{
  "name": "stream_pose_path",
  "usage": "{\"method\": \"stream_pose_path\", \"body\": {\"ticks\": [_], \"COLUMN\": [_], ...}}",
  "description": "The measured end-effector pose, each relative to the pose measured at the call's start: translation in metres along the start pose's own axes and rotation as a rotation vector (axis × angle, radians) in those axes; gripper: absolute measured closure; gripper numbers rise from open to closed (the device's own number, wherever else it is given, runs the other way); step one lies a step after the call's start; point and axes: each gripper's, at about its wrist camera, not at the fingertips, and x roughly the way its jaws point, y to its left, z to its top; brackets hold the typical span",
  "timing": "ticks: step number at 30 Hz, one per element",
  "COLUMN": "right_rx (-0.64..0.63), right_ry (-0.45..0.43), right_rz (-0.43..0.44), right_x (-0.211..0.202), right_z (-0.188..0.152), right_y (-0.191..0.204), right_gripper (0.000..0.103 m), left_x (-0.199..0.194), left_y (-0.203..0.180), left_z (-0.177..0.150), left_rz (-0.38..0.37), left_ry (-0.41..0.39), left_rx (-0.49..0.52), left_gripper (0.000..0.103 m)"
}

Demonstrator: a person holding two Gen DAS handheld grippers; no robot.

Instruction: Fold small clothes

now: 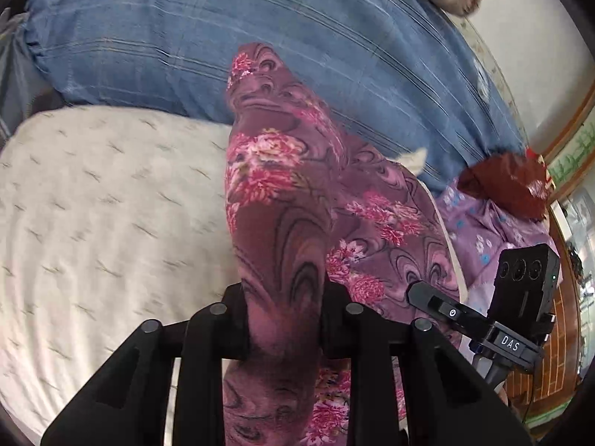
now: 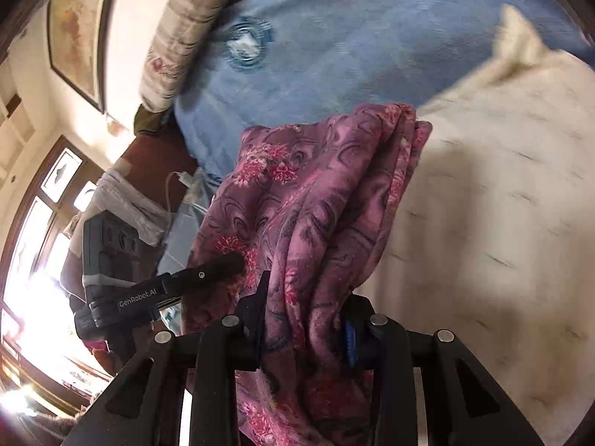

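Gripping the purple floral cloth (image 1: pixel 282 200) in both of my grippers, I held it off the bed.

My left gripper (image 1: pixel 284 319) was clamped on one bunched edge and my right gripper (image 2: pixel 305 319) pinched another gathered fold, the fabric draping between and below them. Beyond it lay a cream speckled sheet (image 1: pixel 104 200) and a blue striped bedcover (image 1: pixel 186 37); a lilac flowered garment (image 1: pixel 483 219) and a dark red one (image 1: pixel 509 182) sat to my right.

The floral cloth (image 1: pixel 282 193) hides both tongs' tips and runs off each view's blurred bottom edge.
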Motion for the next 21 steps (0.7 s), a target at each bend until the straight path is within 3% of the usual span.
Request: {"method": "stream_pose_path", "body": {"ticks": [2,4,6,7,8,9,10,13,18,21], "right_rx": [-0.023,-0.069,-0.123,-0.153,-0.170,-0.172,-0.148,-0.122,-0.162,-0.164], "right_ry": [-0.001,0.017,0.062,0.104,0.116,0.097,0.072,0.081,0.082,0.067], "right_rz": [-0.016,-0.090,-0.233,-0.339,-0.377,-0.370,-0.352,-0.332,-0.416,-0.470], "right_x": [0.024,0.052,0.086,0.107,0.116,0.118,0.114,0.110,0.091,0.075], "right_z": [0.003,0.004,-0.001,-0.008,-0.011,-0.015,-0.016,-0.015,-0.019,-0.029], "right_y": [0.017,0.026,0.026,0.020,0.015,0.009,0.004,0.002,0.022,0.031], "right_gripper": [0.071,0.069,0.068,0.065,0.058,0.056,0.055,0.054,0.050,0.039], "left_x": [0.004,0.024,0.051,0.063,0.065,0.062,0.062,0.063,0.037,0.019], "left_y": [0.019,0.037,0.057,0.067,0.074,0.080,0.082,0.085,0.085,0.075], "left_z": [0.007,0.006,0.000,-0.005,-0.008,-0.012,-0.013,-0.013,-0.024,-0.041], "left_rz": [0.090,0.221,0.327,0.347,0.335,0.327,0.326,0.278,0.259,0.280], "left_ry": [-0.003,0.015,0.072,0.090,0.069,0.024,0.012,0.005,-0.006,-0.003], "left_rx": [0.034,0.077,0.087,0.080,0.071,0.055,0.048,0.005,-0.021,0.005], "left_gripper": [0.072,0.064,0.059,0.044,0.037,0.027,0.023,0.024,0.024,0.024]}}
